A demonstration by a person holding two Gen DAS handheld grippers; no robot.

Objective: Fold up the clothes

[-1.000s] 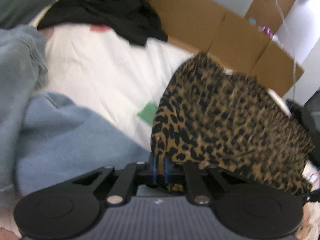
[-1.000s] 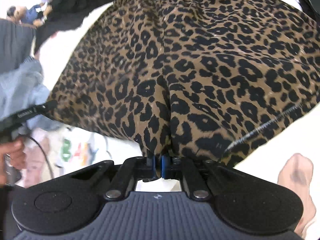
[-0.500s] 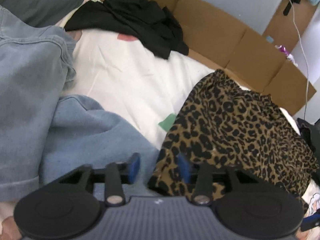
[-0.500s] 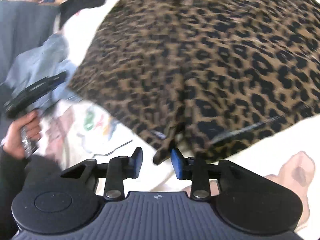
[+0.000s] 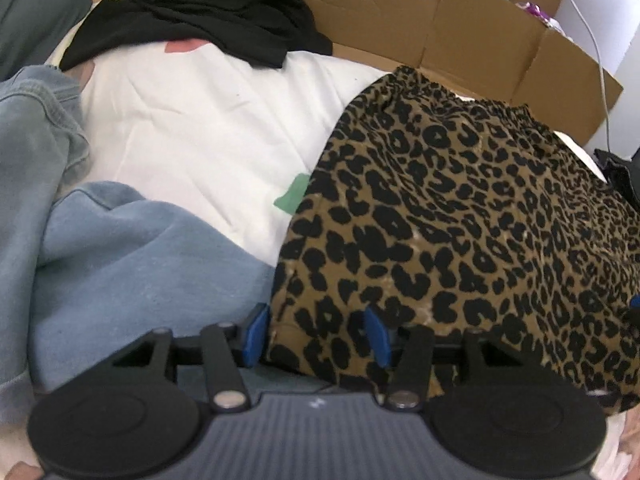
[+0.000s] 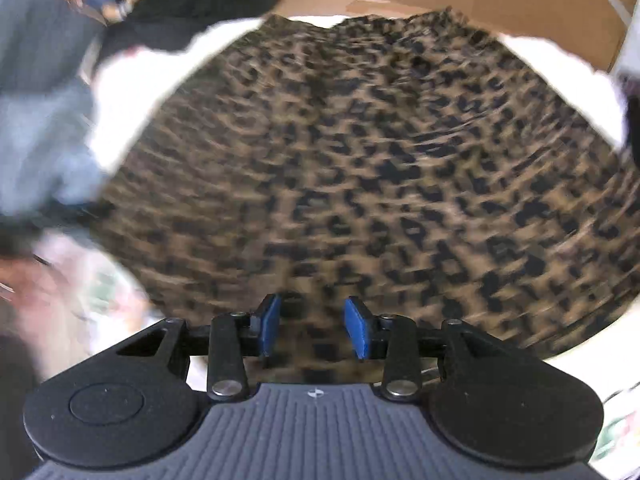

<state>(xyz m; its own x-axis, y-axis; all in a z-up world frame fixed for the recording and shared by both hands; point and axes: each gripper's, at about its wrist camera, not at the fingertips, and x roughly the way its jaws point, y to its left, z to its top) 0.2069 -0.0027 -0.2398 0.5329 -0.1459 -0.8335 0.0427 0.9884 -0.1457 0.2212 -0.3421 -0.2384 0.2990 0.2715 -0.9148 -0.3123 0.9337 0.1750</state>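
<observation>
Across the white bedsheet [image 5: 192,128], one leopard-print garment [image 5: 460,208], apparently a skirt or shorts with a gathered waistband at its far edge, lies spread and fairly flat. Left gripper [image 5: 316,334]: jaws parted to a middling width, the garment's near left corner lying between the blue pads with no pad pressing it. Right gripper [image 6: 312,326]: jaws opening, print cloth lying under and between them, not pinched; that view is blurred, so finer contact cannot be told. Step in hand, by judgement: the garment has been laid out and let go, with the fold proper not yet made. Next move likely calls for fresh bites on the near hem corners, or on one side edge, to carry it over the rest while keeping the thin cloth from bunching. Left of the garment: a light blue sweatshirt [image 5: 132,264] touching its near corner, and denim [image 5: 36,128] beyond that. Behind and left of it: a heap of black clothing [image 5: 208,12]. Containers: none proper; a wall of flattened cardboard [image 5: 460,28] stands behind the garment, nothing seen held in it.
</observation>
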